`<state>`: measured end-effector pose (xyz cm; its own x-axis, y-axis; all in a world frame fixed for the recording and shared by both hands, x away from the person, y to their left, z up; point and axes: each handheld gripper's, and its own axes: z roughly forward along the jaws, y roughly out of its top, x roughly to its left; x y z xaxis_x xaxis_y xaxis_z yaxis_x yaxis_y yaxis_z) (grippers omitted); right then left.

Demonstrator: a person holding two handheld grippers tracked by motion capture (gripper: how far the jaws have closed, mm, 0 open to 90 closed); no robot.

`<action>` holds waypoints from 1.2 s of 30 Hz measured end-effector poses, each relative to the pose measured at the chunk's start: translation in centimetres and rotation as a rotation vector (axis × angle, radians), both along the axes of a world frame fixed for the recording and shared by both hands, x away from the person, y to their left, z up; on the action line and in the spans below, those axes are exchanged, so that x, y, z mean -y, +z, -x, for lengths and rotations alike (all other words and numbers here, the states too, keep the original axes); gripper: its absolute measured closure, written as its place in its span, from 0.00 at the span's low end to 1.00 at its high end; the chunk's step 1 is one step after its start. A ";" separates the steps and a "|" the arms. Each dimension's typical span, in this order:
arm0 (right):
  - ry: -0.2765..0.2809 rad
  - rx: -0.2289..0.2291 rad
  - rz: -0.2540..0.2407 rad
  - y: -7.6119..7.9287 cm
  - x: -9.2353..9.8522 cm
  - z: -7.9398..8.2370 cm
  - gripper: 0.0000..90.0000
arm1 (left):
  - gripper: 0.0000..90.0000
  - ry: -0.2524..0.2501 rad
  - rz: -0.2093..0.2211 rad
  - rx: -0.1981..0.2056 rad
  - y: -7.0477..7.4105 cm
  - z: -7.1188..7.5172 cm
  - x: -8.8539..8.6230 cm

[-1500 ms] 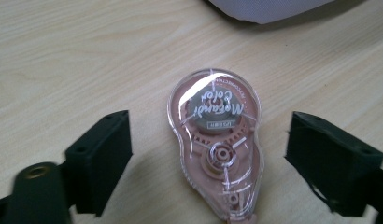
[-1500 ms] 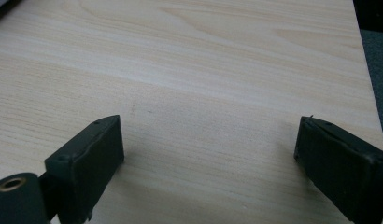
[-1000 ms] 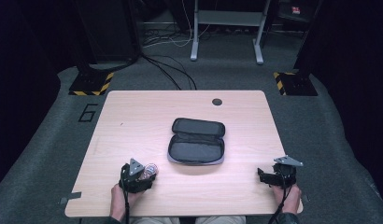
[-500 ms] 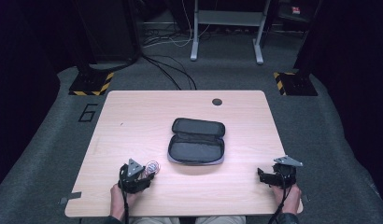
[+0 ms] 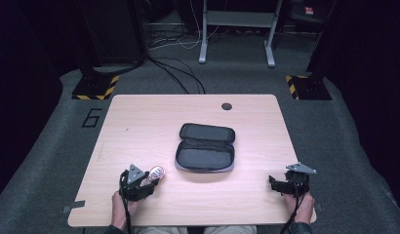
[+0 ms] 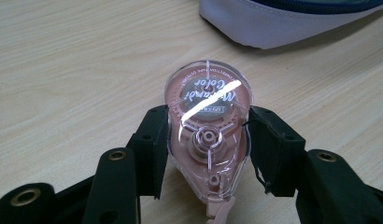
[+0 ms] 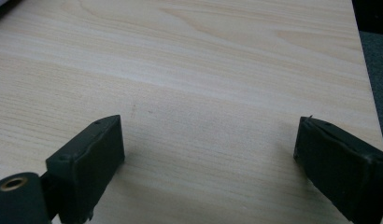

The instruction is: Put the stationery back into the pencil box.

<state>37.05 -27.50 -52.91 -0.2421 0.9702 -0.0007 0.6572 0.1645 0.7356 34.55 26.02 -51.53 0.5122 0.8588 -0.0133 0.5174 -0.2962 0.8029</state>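
Note:
A pink, clear-shelled correction tape dispenser (image 6: 207, 116) lies flat on the wooden table (image 5: 154, 122) near its front left. My left gripper (image 6: 206, 135) is shut on it, a black pad pressing each side of the shell. In the high view the dispenser (image 5: 155, 173) sticks out of the left gripper (image 5: 149, 178) toward the right. An open dark pencil case (image 5: 206, 151) lies in the middle of the table; its pale edge (image 6: 273, 23) is just beyond the dispenser. My right gripper (image 5: 272, 181) rests at the front right, and in its own view the right gripper (image 7: 208, 140) is open over bare wood.
A small dark round hole (image 5: 227, 106) sits near the table's far edge. The table's right edge (image 7: 367, 70) runs close to the right gripper. Grey carpet, cables and metal stand legs (image 5: 235, 29) lie beyond the table.
The left hand has shifted very slightly with the dispenser between its jaws. The right gripper has kept still.

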 end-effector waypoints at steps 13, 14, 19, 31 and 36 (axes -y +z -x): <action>0.002 0.001 -0.003 0.0 0.0 0.0 0.09 | 0.56 -0.046 -0.003 0.007 1.7 -0.2 0.1; 0.001 0.000 -0.005 0.0 0.0 0.0 0.09 | 0.56 -0.047 0.002 0.008 2.1 -0.3 0.2; 0.001 -0.001 -0.005 0.0 0.0 0.0 0.09 | 0.56 -0.060 -0.013 0.031 3.1 -0.6 0.5; 0.002 -0.002 -0.006 0.0 0.0 0.0 0.09 | 0.56 -0.105 -0.033 0.048 4.9 -2.1 1.8; 0.009 0.002 -0.004 -0.1 0.1 -0.1 0.08 | 0.56 -0.126 -0.043 0.053 5.5 -2.9 2.5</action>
